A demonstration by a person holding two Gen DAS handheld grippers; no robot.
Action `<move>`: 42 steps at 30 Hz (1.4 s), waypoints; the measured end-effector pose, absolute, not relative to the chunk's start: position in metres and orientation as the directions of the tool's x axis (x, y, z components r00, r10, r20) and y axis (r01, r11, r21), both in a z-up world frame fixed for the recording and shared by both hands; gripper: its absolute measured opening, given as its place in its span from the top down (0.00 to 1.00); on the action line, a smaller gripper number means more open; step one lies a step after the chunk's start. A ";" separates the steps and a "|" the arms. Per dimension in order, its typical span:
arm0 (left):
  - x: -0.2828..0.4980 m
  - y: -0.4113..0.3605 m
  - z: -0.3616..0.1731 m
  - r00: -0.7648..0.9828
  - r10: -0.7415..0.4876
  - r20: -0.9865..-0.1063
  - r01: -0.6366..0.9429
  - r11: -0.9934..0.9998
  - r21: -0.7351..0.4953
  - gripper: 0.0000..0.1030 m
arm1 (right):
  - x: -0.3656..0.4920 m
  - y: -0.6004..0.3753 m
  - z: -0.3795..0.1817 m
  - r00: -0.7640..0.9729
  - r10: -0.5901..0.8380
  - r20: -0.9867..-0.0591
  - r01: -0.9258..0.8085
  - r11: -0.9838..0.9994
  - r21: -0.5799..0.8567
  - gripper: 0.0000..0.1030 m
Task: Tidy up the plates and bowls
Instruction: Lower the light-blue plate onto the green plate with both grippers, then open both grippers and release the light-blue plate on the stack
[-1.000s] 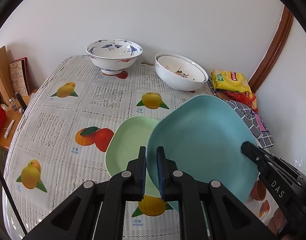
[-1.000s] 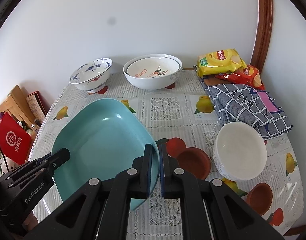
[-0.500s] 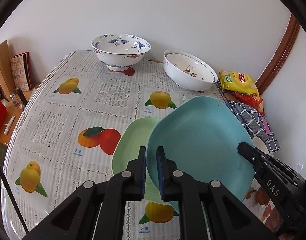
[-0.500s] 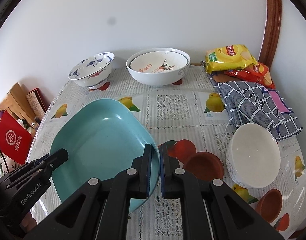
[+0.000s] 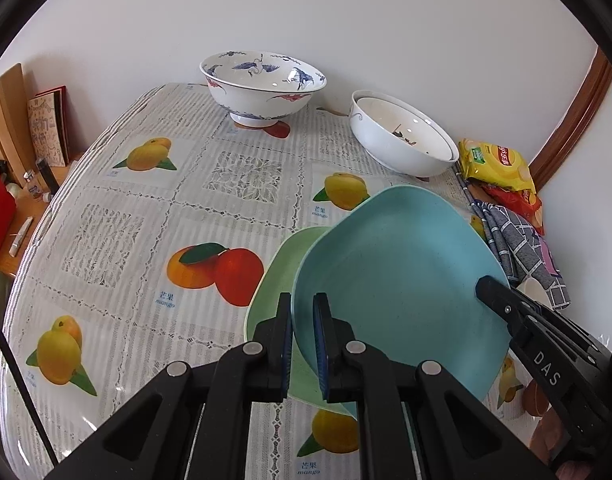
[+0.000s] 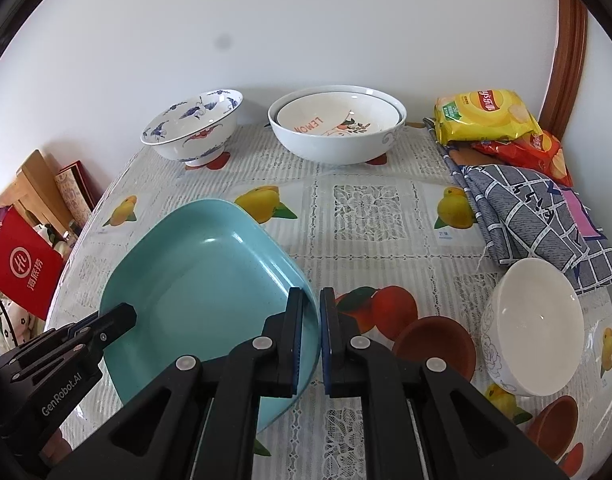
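Both grippers hold one blue plate (image 5: 397, 276) by opposite rims, lifted above the table. My left gripper (image 5: 302, 312) is shut on its left rim; my right gripper (image 6: 310, 304) is shut on its right rim (image 6: 306, 292). A green plate (image 5: 274, 276) lies on the table, partly hidden under the blue plate. A blue-patterned bowl (image 5: 262, 84) and two nested white bowls (image 5: 401, 140) stand at the back. A small white bowl (image 6: 533, 320) stands at the right in the right wrist view.
Snack bags (image 6: 481, 116) and a checked cloth (image 6: 533, 208) lie at the back right. Brown saucers (image 6: 437, 340) sit near the small white bowl. A red bag (image 6: 22, 268) and wooden boards (image 5: 6, 120) stand beyond the table's left edge.
Both grippers have moved forward toward the back of the table with the blue plate. The plate now covers more of the green plate.
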State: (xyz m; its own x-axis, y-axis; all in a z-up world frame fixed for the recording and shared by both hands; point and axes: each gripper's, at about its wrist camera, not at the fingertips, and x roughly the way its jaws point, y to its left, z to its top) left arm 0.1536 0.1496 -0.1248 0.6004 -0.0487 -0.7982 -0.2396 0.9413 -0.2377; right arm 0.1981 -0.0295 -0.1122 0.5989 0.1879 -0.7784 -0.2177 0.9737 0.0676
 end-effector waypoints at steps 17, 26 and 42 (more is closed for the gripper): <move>0.164 0.164 -0.140 0.574 -0.024 -0.819 -0.270 0.938 -0.217 0.90 | 0.213 -0.015 -0.135 0.563 0.206 -0.800 -0.237 0.968 0.083 0.91; 0.171 0.178 -0.137 0.584 0.000 -0.812 -0.299 0.930 -0.215 0.90 | 0.229 0.002 -0.131 0.569 0.247 -0.784 -0.296 0.951 0.086 0.91; 0.165 0.160 -0.150 0.529 0.005 -0.849 -0.288 0.942 -0.174 0.90 | 0.227 -0.013 -0.157 0.513 0.247 -0.822 -0.317 0.945 0.086 0.90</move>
State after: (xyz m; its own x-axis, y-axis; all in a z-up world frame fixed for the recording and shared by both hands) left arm 0.1653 0.1598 -0.1495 0.5288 0.0053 -0.8488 -0.2882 0.9417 -0.1737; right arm 0.2274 -0.0128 -0.1567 0.5133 0.2471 -0.8218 -0.3170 0.9445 0.0860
